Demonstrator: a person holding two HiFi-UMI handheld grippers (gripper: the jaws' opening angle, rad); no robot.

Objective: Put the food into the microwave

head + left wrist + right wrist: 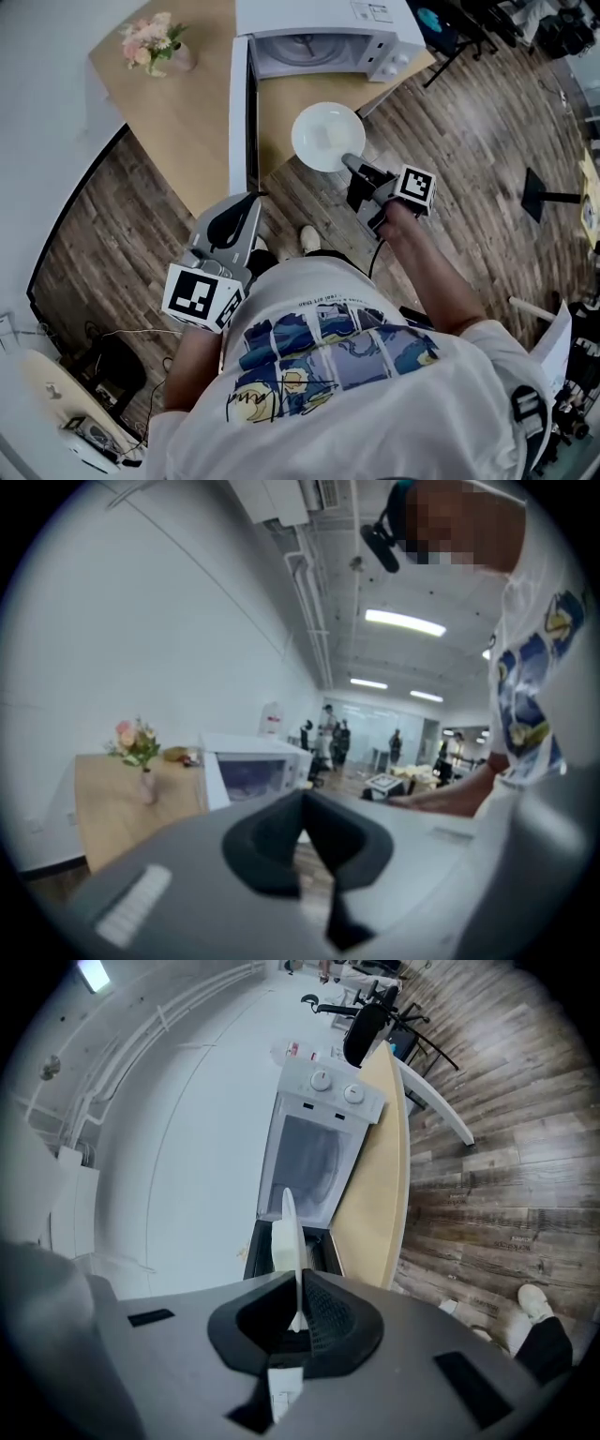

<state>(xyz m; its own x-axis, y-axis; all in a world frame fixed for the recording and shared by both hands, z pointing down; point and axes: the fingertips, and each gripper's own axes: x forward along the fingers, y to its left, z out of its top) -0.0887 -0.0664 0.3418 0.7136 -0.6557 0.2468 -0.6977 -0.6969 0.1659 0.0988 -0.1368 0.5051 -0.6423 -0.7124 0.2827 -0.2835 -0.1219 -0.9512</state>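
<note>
A white plate [319,141] carrying a pale slab of food [332,134] hangs over the wooden table's corner, in front of the white microwave [328,28]. The microwave's door [241,112] is swung open toward me. My right gripper [349,161] is shut on the plate's near rim. In the right gripper view the plate [290,1227] shows edge-on, clamped in my right gripper [298,1312], with the microwave [319,1138] ahead. My left gripper [239,220] is shut with nothing in it, just below the door's free end. In the left gripper view the left gripper [302,803] faces the microwave [253,771].
A vase of pink flowers [155,42] stands at the wooden table's [178,112] far left. Wood-plank floor [469,141] lies right of the table, with chairs and stands beyond. Several people stand far off in the left gripper view. My shoes are at the table's edge.
</note>
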